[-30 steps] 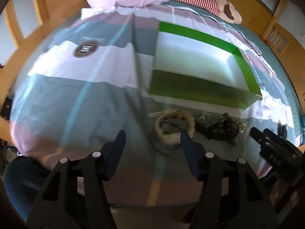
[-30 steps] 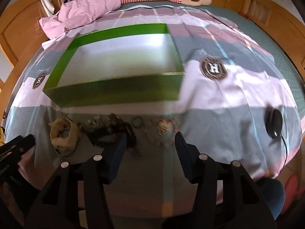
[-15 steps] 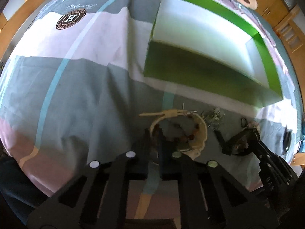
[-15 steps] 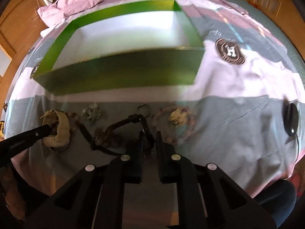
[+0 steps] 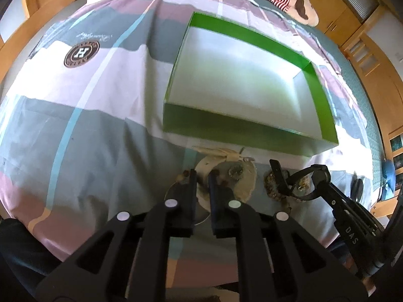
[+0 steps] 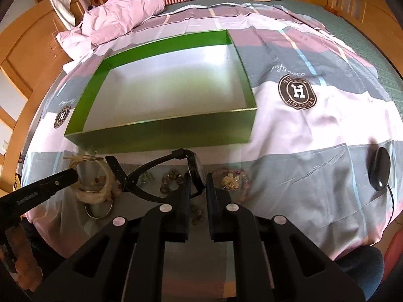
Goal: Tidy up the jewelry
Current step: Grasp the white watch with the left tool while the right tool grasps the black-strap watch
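Since my right fingers (image 6: 197, 185) are pinched on the black watch (image 6: 195, 168) at its case, with the strap arching off to the left and hanging free, I judge the hold good: the case is the stiff, weighty part, while the strap is limp and would swing or slip. My left fingers (image 5: 202, 179) are pressed together on the rim of the pale bracelet (image 5: 226, 176), which looks light and rigid, so a pinch across its band should carry it; the small charms dangling inside it could snag. Both pieces sit just in front of the green box (image 6: 161, 133) on the bed (image 6: 314, 125), with loose beads (image 6: 234, 180) lying beside them. A second ago both pairs of fingers stood wide apart above the heap; they have now closed and the watch is off the sheet.
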